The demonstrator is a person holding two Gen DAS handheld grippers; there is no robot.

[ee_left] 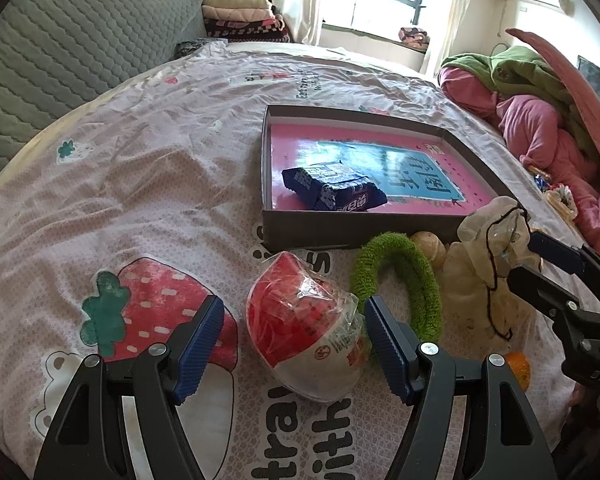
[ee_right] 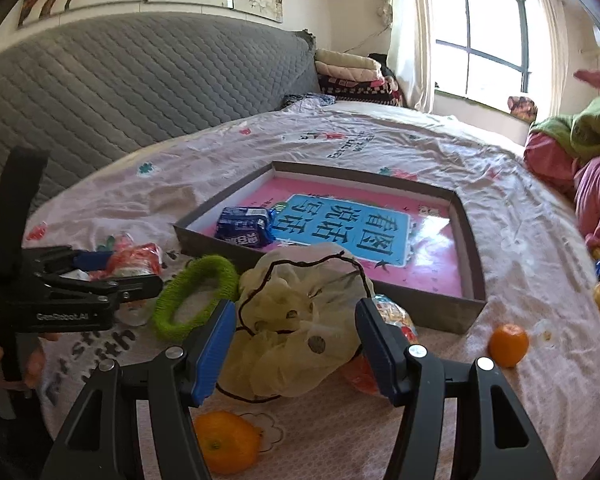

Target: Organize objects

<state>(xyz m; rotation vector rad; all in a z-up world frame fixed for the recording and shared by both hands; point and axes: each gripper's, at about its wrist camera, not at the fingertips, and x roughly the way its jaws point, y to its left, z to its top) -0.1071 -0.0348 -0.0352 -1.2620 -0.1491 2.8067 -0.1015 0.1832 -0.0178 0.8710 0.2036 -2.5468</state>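
Strawberry-print bedsheet (ee_left: pixel 140 184) is cluttered; soft, light mesh pouch (ee_right: pixel 296 312) lies before the box (ee_right: pixel 470 304), bracketed by wide-open right gripper (ee_right: pixel 296 348), best pinched mid-bulge; left gripper (ee_left: pixel 294 344) gapes around wrapped snack (ee_left: pixel 304 320), 0 held

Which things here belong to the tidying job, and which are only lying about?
Job:
box
blue packet
red cup
green ring
mesh bag
oranges

Lying about:
folded blankets
clothes pile

Crinkly plastic wrap (ee_left: pixel 312 312), fuzzy green ring (ee_left: pixel 400 276)
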